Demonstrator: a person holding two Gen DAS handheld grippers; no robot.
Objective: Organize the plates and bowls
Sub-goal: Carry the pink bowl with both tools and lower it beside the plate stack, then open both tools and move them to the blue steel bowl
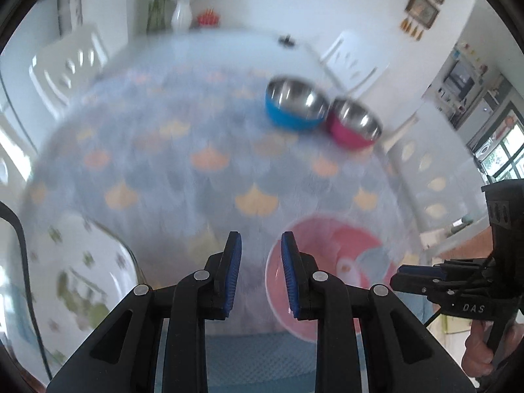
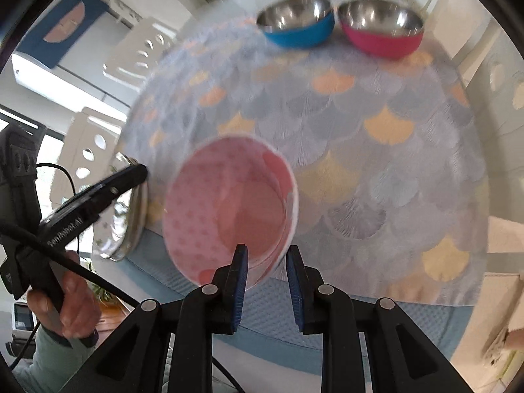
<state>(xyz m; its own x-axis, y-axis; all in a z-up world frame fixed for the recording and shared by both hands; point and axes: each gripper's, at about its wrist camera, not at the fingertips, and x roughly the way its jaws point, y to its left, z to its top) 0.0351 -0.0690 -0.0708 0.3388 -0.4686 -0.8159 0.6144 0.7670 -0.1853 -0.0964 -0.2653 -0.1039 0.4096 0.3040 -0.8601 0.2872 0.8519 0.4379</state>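
While both bowls (image 2: 296, 26) touch, the pink plate (image 2: 229, 209) lies near.

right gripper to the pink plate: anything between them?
Nothing visible. The right gripper hangs just above the pink plate's near rim with empty jaws, nearly closed. The blue bowl and pink bowl sit at the table's far side, well clear.

A blue bowl (image 2: 296, 28) and a pink bowl (image 2: 381, 31) sit upright side by side; a pink plate (image 2: 229, 209) lies nearer.
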